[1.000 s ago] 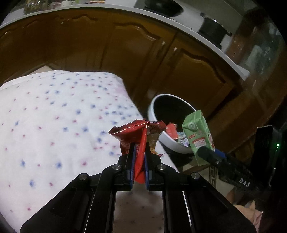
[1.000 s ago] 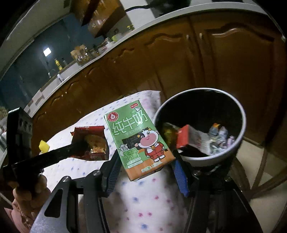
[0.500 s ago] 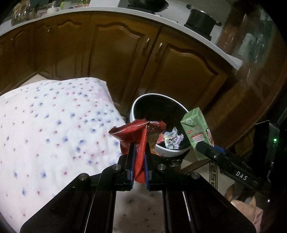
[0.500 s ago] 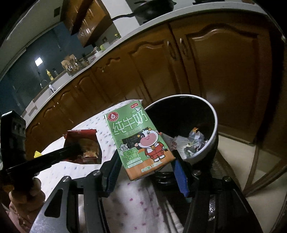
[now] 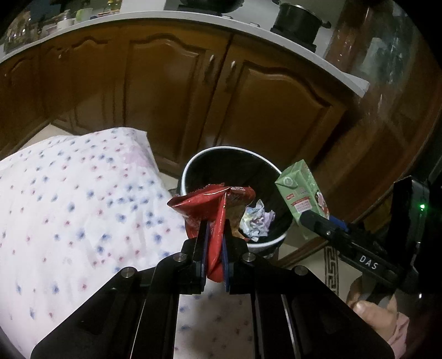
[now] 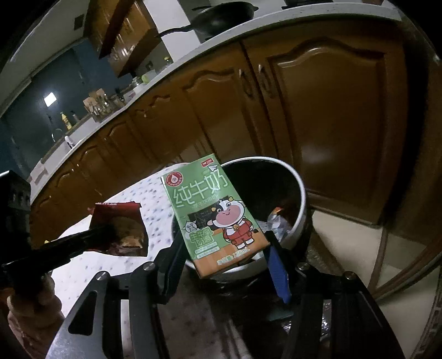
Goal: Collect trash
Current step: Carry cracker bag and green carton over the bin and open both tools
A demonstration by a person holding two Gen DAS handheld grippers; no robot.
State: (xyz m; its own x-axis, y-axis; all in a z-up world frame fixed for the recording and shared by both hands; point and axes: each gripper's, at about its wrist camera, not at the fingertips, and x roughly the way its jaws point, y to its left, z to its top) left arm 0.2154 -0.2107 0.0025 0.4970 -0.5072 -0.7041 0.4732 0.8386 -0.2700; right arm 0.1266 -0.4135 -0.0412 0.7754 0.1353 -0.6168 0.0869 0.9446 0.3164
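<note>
A crumpled red foil snack wrapper [image 5: 214, 210] is pinched between the jaws of the left gripper [image 5: 215, 248], its torn, glossy top flaring out above the fingertips, in front of the near rim of the trash bin in the left wrist view. From the right wrist view the same wrapper [image 6: 118, 229] shows a brownish printed face and a ragged red upper edge. A green milk carton [image 6: 214, 212], a small rectangular box printed with a cartoon cow in red overalls and white Chinese lettering over an orange base band, is held tilted in the right gripper [image 6: 221, 265], whose jaws are set wide and press on the carton's two sides. In the left wrist view the carton [image 5: 302, 193] hangs by the bin's right rim.

The trash bin [image 5: 193, 165] is round, black inside with a pale rim, and holds crumpled paper [image 5: 255, 221]. Beside it lies a white cloth [image 5: 69, 207] dotted with small blue and red spots. Behind stand glossy brown wooden cabinet doors [image 5: 171, 91] with arched panels, under a pale counter [image 5: 248, 26] carrying a dark pot [image 5: 297, 20]. A frying pan [image 6: 221, 15] sits on the counter in the right wrist view.

The left gripper points over the cloth's edge; the right one reaches in from the right, a hand [image 5: 378, 317] at its handle.
</note>
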